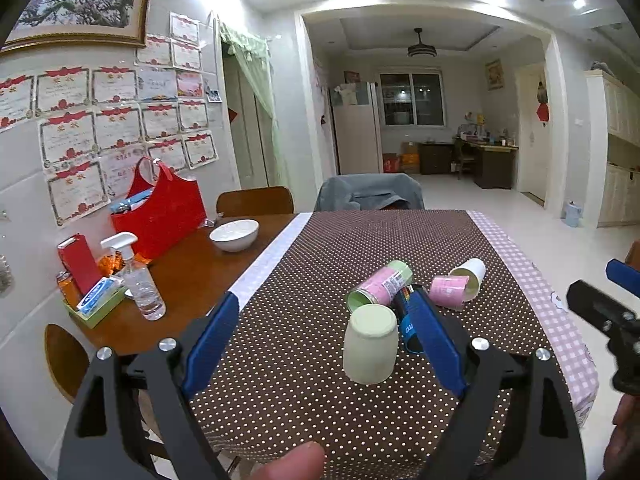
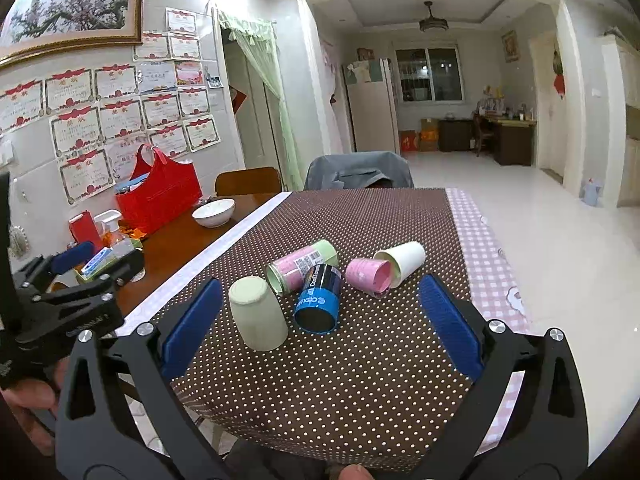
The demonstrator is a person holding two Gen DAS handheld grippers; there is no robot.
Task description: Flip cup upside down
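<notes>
While inverted, green cup [image 1: 370, 344] stands between left hand-held gripper [image 1: 324, 312] fingers.

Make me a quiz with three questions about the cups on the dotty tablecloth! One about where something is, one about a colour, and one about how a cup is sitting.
1. Where is the white bowl?
A. on the bare wood left of the dotted cloth
B. on the dotted cloth among the cups
C. on the floor

2. What colour is the band around the mouth of the dark cup?
A. red
B. yellow
C. blue

3. How is the pale green cup nearest the camera sitting?
A. lying on its side
B. upside down, mouth on the cloth
C. held in a tool

Answers:
1 A, the bowl sits on the brown tabletop near the red bag.
2 C, a blue band rings its open end.
3 B, its closed base faces up, and both the left tool and right tool are open and hold nothing.
</notes>
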